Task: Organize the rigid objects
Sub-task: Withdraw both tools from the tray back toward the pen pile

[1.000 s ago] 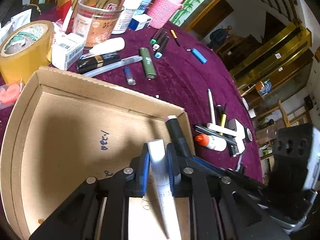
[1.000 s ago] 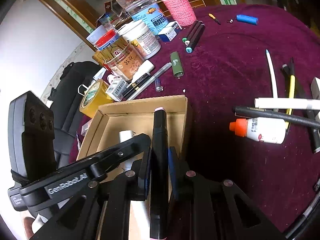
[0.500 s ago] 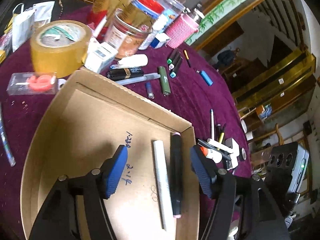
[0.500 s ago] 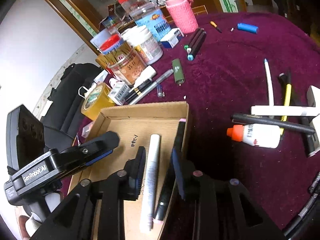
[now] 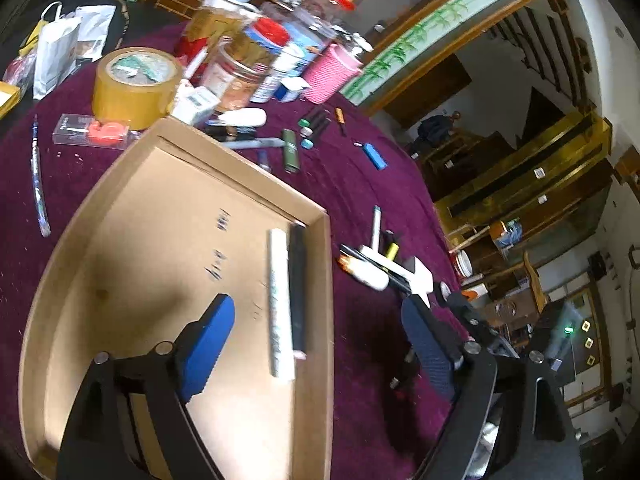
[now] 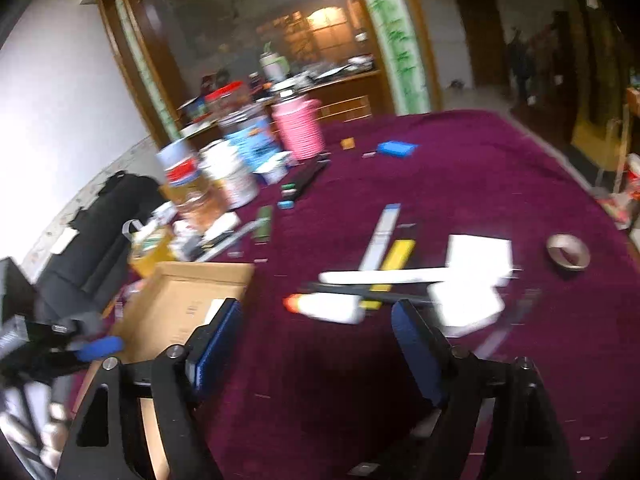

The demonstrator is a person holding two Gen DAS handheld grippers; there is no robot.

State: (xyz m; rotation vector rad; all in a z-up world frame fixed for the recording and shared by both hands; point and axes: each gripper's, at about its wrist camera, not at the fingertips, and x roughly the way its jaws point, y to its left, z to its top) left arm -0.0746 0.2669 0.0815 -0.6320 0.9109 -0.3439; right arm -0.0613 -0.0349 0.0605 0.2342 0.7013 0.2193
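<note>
Two pens lay side by side in the cardboard box (image 5: 120,248), close against its right wall: a white pen (image 5: 280,304) and, touching it on the right, a black marker (image 5: 298,292). Both rested flat on the box floor, free of any grip. The box sat on a table covered in dark purple cloth (image 5: 360,184).

Above the box, the left gripper (image 5: 320,344) was spread wide and held nothing; one blue-padded finger hung over the box floor and the other over the cloth beyond the right wall. The right gripper (image 6: 316,352) was also spread wide and empty, above bare cloth just beside the box corner; that view was blurred.

To the right of the box, a small heap of loose things lay on the cloth: a white bottle with an orange cap (image 6: 326,307), a long white stick (image 6: 384,277), a yellow pen (image 6: 394,260) and a dark pen crossing beneath them. Farther back lay a green tube (image 5: 291,155), a blue lighter (image 5: 375,156) and a roll of brown tape (image 5: 134,86). Jars and a pink cup (image 5: 328,74) crowded the far edge.
</note>
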